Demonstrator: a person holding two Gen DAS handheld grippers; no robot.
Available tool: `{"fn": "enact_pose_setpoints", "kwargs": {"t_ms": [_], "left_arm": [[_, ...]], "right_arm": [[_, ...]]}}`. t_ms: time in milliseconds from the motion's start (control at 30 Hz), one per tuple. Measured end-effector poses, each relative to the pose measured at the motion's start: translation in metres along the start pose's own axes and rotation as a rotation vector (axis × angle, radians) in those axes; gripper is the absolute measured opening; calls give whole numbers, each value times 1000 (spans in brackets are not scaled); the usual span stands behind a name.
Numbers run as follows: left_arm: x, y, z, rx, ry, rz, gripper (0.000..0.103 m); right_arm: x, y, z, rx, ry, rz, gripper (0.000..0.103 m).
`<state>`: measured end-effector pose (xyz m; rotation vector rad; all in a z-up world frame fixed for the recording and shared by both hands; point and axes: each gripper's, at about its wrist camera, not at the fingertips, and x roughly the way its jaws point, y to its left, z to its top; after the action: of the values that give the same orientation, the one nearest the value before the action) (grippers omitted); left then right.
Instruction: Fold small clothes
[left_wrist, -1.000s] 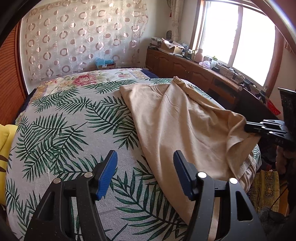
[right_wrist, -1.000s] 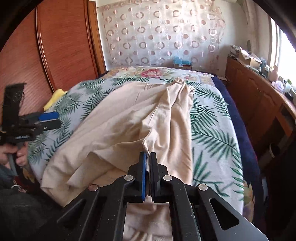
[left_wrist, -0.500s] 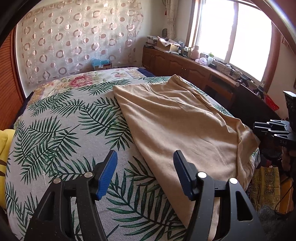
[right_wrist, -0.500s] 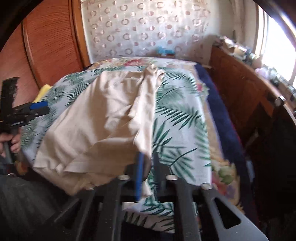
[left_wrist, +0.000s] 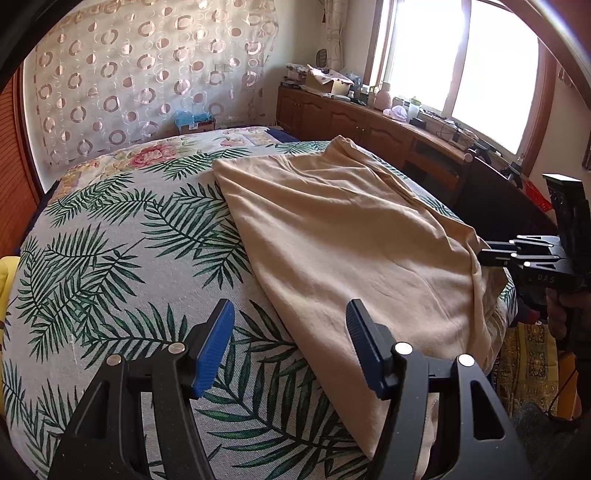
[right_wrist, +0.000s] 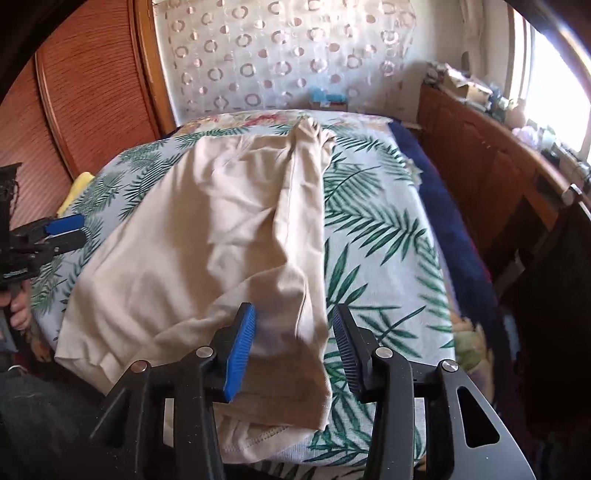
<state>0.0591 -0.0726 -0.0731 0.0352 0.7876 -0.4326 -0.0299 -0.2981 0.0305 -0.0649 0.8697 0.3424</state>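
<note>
A beige garment (left_wrist: 343, 251) lies spread on the palm-leaf bedspread (left_wrist: 122, 258); it also shows in the right wrist view (right_wrist: 207, 236), with a folded flap at its near edge. My left gripper (left_wrist: 288, 347) is open and empty over the bedspread, just left of the garment's near edge. My right gripper (right_wrist: 291, 347) is open, its fingers either side of the folded flap, not holding it. The right gripper also shows at the far right of the left wrist view (left_wrist: 517, 254), by the garment's corner. The left gripper appears at the left edge of the right wrist view (right_wrist: 62, 232).
A wooden sideboard (left_wrist: 369, 125) with clutter runs under the window on the right. A wooden headboard panel (right_wrist: 85, 96) and a patterned curtain (left_wrist: 147, 74) stand behind the bed. A yellow item (right_wrist: 75, 192) lies at the bed's left edge.
My right gripper was shut on the garment's edge, pulled it across, then opened and let it go. The garment now lies flatter. My left gripper stayed open and shifted little.
</note>
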Motion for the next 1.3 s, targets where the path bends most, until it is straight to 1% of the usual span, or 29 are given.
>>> {"fn": "enact_pose_setpoints", "kwargs": {"t_ms": [33, 67, 100, 133, 167, 233, 267, 300, 367, 400, 433, 500, 533, 600, 700, 867, 967, 1100, 1300], "left_arm": [[1, -1, 0, 1, 2, -1, 64], [1, -2, 0, 4, 4, -1, 64], [1, -3, -1, 6, 5, -2, 64], [1, -4, -1, 8, 5, -3, 64], [0, -4, -1, 9, 4, -4, 64], [1, -5, -1, 6, 7, -5, 64], [1, -5, -1, 6, 8, -4, 64], [1, -6, -2, 7, 9, -4, 64], [0, -7, -2, 11, 10, -5, 64], [0, -8, -2, 12, 10, -4, 64], [0, -9, -3, 14, 12, -3, 64], [0, -10, -4, 18, 16, -2, 64], [0, -10, -4, 19, 17, -1, 64], [-1, -11, -5, 15, 19, -2, 64], [1, -12, -7, 14, 26, -1, 64], [3, -13, -9, 14, 37, -7, 64], [5, -13, -10, 8, 51, -12, 64], [4, -17, -16, 14, 69, -27, 64], [2, -17, -26, -1, 92, -46, 64]], "right_arm": [[-4, -1, -1, -7, 4, 14, 4], [-9, -4, -2, -16, -4, 9, 4], [-16, -10, -4, -16, -7, -16, 4], [-21, -17, -6, -8, 3, -29, 4], [-25, -24, -8, 9, 10, -31, 4], [-30, -34, -14, 41, 43, 5, 4], [-30, -35, -16, 37, 60, 7, 4], [-30, -33, -16, 28, 57, -22, 4], [-30, -31, -11, 26, 45, -25, 11], [-30, -28, -8, 29, 36, -21, 23], [-30, -26, -5, 27, 24, -21, 33], [-27, -21, -3, 22, -1, -18, 37], [-26, -20, -3, 21, -6, -27, 42], [-21, -18, -5, 20, -11, -34, 48], [-10, -18, -6, 20, -11, -13, 50], [0, -18, -7, 20, -7, -24, 51], [3, -19, -7, 25, 13, -34, 52], [11, -19, -8, 42, 31, -7, 52], [9, -15, -12, 27, 33, 19, 52]]}}
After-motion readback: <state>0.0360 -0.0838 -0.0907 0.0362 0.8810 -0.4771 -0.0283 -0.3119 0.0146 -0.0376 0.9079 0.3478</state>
